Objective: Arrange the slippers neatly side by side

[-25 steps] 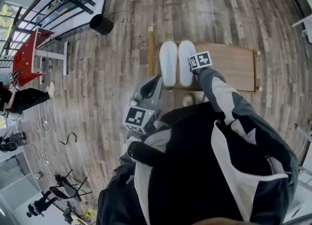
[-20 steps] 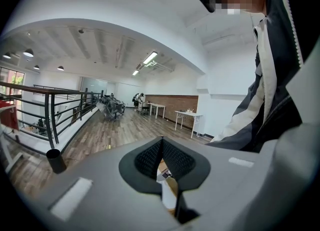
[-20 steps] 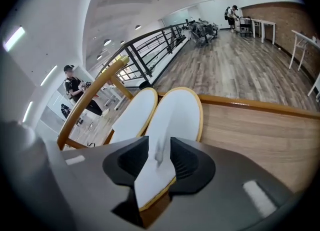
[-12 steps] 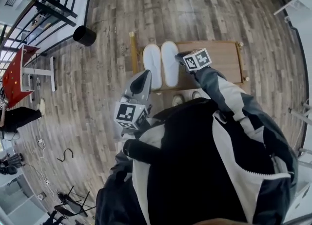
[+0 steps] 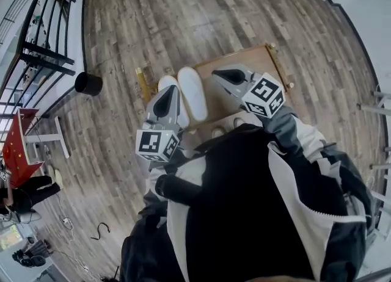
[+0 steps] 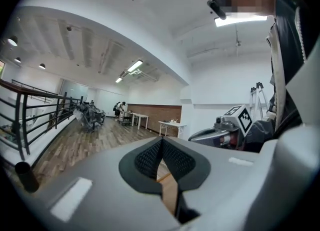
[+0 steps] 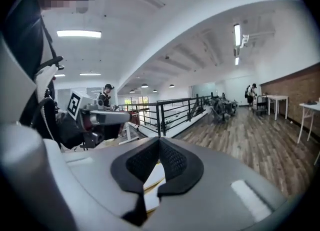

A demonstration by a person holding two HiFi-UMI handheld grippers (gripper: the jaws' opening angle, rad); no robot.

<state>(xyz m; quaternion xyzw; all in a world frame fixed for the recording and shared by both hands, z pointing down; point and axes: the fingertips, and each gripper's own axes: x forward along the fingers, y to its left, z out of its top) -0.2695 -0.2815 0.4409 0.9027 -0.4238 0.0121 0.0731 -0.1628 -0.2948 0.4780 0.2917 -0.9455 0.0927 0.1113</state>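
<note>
- Slippers: two, white, lying side by side with their long edges touching or nearly so, both running the same way, away from the person.
- Location: both slippers rest on the left end of a low wooden counter. The rest of its top is bare wood.
- Left tongs: held level above the floor, in front of the person's chest. In the head view the tip overlaps the left slipper and hides part of it. Whether it touches the slipper cannot be told from that view.
- Left tongs, state: in the left gripper view the jaws are together, with nothing between the pads.
- Right tongs: raised over the counter just right of the slippers, clear of both, tip angled slightly down.
- Right tongs, state: the jaws have just been closing and are now together, with nothing between them.
- Cross-views: each gripper view shows the other tongs alongside, well apart from it.
- Surroundings: plank floor; black bin left of the counter; black railing beyond the bin; red table at the far left.
- Person: shoes stand at the counter's near edge.
</note>
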